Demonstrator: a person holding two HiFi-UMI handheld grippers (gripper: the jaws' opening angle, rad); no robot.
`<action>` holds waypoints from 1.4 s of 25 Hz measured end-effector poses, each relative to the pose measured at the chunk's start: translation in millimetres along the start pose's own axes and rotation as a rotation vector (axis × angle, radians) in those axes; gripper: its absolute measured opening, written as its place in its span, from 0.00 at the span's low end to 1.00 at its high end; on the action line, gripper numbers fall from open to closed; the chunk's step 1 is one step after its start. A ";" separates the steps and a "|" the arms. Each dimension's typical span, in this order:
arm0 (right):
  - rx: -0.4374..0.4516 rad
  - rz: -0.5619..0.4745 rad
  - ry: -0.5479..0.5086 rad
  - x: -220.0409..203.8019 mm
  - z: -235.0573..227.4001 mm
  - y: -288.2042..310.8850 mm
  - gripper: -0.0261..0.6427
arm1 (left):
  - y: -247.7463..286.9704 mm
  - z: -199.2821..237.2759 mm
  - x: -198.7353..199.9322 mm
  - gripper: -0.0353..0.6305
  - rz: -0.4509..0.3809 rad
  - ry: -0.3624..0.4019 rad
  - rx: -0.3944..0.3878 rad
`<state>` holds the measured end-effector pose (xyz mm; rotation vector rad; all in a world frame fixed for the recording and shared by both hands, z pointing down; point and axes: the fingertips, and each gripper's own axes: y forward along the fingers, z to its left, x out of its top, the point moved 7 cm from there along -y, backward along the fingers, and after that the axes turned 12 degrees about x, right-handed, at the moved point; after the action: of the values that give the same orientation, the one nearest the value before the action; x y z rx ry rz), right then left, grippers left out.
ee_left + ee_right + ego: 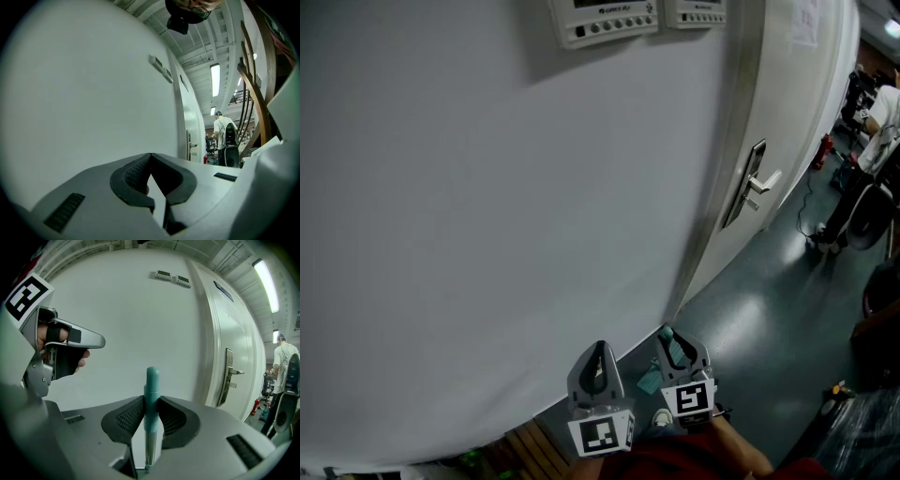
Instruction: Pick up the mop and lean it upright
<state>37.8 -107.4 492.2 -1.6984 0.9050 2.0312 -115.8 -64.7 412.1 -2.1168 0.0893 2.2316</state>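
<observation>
Mop handle [152, 380], slim metal with a teal plastic tip, stands upright in my right claw [151, 401], pads pressed on it, near the white wall [140, 319]; my left claw [150, 157] is closed, empty

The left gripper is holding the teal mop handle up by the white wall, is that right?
No. The right gripper holds the teal mop handle by the white wall, as the right gripper view shows; the left gripper is shut on nothing.

right tongs [151, 400]: clamped on mop handle [152, 380] | handle: upright, teal tip | background: white wall [140, 324], door [220, 343]
</observation>
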 end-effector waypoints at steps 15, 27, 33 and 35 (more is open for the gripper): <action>-0.045 -0.022 0.024 3.9 -3.5 -23.3 0.20 | -5.3 -1.0 -3.1 0.07 0.004 0.022 -0.006; -0.090 -0.165 0.024 67.7 -8.1 -59.9 0.20 | -7.5 0.0 -1.2 0.07 -0.003 0.014 -0.001; -0.092 -0.224 0.008 90.7 0.3 -65.9 0.20 | -7.8 0.0 8.1 0.07 -0.022 0.009 0.000; -0.091 -0.223 0.005 91.5 0.1 -65.8 0.20 | -8.0 -0.8 10.7 0.07 -0.029 -0.012 -0.001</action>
<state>58.2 -71.2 387.4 -1.7654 0.6028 1.9458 -114.9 -56.8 401.3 -2.0910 0.0567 2.2288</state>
